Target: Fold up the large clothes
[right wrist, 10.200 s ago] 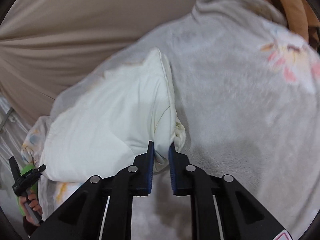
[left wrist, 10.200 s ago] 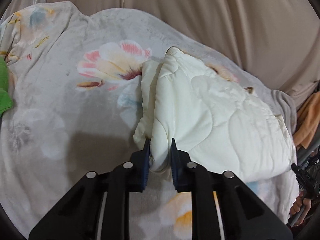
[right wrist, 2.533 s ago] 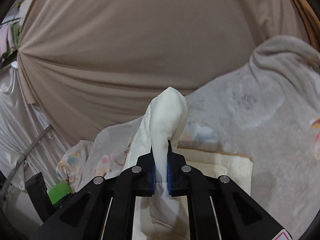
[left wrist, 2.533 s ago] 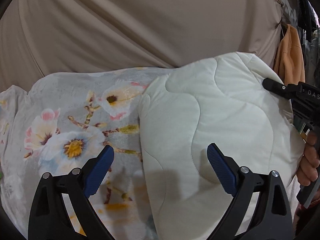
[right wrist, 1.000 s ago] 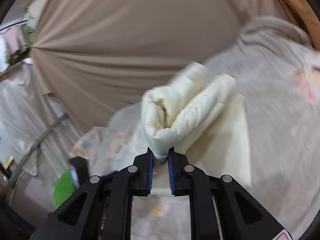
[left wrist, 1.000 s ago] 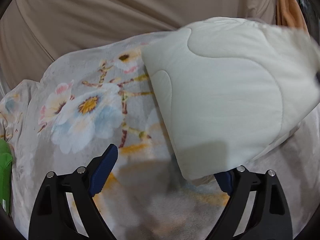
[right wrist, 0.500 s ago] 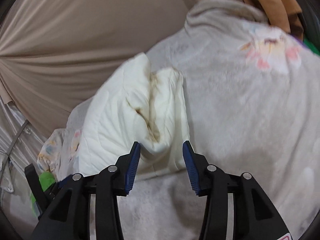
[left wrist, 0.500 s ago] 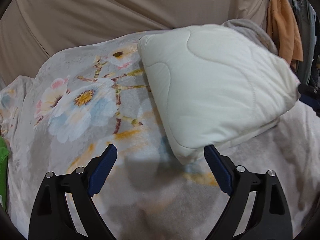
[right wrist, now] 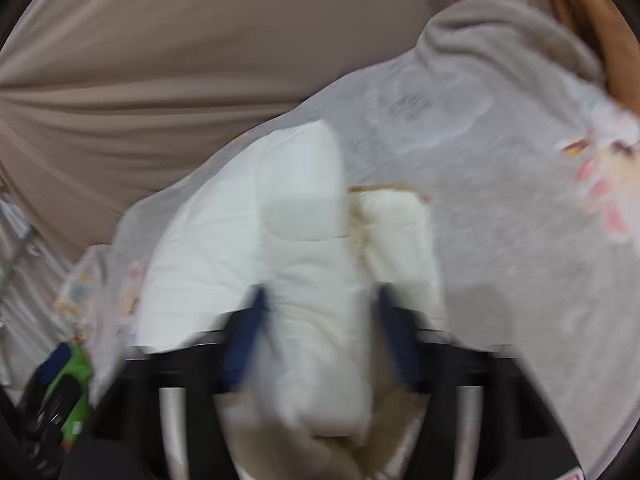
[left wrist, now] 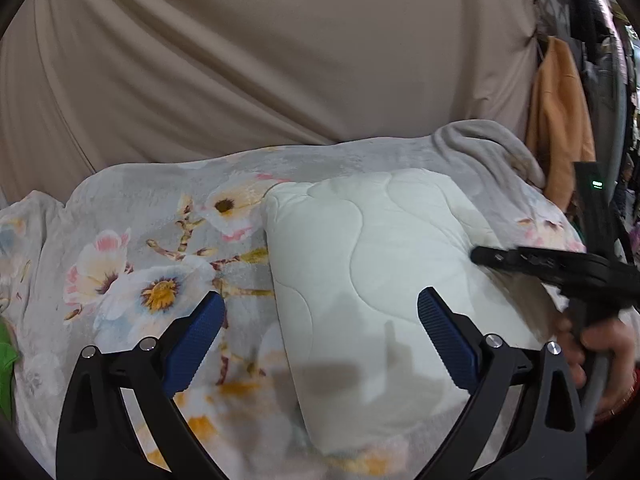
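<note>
A cream quilted garment (left wrist: 384, 280) lies folded into a thick rectangle on a grey floral blanket (left wrist: 160, 264). My left gripper (left wrist: 320, 312) is open and empty, its blue pads spread wide just above the garment's near left part. My right gripper (right wrist: 320, 304) is open, its jaws either side of a folded edge of the garment (right wrist: 304, 240); that view is blurred. The right gripper also shows in the left wrist view (left wrist: 560, 268), at the garment's right side, held by a hand.
A beige curtain (left wrist: 280, 60) hangs behind the blanket. An orange garment (left wrist: 560, 120) hangs at the right. A green item (left wrist: 6, 360) lies at the left edge, also in the right wrist view (right wrist: 76, 384). The blanket bunches up at the far right (left wrist: 480, 140).
My right gripper has let go of the garment and opened, and is moving fast. The garment has dropped flat onto the blanket. My left gripper stays open and has tilted up.
</note>
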`<action>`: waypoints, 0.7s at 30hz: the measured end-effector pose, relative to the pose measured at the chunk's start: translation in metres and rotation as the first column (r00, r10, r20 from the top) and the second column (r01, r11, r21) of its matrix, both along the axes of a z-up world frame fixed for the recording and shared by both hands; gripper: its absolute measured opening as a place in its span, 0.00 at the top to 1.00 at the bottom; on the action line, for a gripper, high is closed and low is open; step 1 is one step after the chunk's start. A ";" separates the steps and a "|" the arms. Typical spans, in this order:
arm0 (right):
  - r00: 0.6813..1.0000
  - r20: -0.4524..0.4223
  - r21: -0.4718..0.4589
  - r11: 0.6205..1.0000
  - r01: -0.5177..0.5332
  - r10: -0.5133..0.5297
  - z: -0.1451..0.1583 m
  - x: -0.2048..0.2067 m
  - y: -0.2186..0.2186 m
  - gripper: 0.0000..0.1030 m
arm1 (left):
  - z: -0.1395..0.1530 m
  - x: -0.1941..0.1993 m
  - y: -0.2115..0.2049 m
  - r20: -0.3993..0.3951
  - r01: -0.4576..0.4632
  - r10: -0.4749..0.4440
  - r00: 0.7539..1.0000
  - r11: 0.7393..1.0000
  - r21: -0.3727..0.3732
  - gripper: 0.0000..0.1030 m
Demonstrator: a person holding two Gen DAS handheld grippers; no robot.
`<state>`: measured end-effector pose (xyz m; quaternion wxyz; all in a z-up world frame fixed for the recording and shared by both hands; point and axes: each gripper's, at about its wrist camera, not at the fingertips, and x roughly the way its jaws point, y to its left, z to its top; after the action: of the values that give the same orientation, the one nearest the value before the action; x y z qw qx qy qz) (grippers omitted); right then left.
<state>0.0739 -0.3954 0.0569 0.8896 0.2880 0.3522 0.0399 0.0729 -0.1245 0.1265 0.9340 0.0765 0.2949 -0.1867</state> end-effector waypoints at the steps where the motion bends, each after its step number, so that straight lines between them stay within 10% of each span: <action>1: 0.999 0.053 -0.029 1.000 0.005 -0.004 0.011 -0.009 0.004 0.88 | -0.001 0.005 -0.003 0.002 -0.007 0.007 1.000 1.000 0.003 0.08; 4: 0.991 0.131 -0.093 0.995 0.041 -0.028 0.028 -0.034 0.006 0.90 | -0.013 0.017 -0.012 -0.012 -0.012 0.012 1.000 0.999 0.031 0.08; 10: 0.993 -0.060 -0.242 0.966 0.088 -0.106 -0.038 -0.014 0.005 0.80 | -0.059 0.035 -0.029 -0.076 -0.010 0.017 0.997 0.995 0.095 0.06; 18: 0.985 0.120 -0.344 0.925 0.161 -0.127 0.051 -0.067 0.030 0.73 | -0.063 0.038 -0.021 -0.076 -0.035 0.042 0.996 0.995 0.089 0.06; 21: 0.997 0.056 -0.410 0.909 0.075 -0.057 0.043 -0.061 0.048 0.76 | -0.063 0.037 -0.022 -0.067 -0.039 0.045 0.997 0.995 0.093 0.06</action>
<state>0.0125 -0.3476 0.1003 0.9384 0.1052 0.3238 -0.0592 0.1103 -0.1465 0.0632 0.9225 0.1063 0.3367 -0.1558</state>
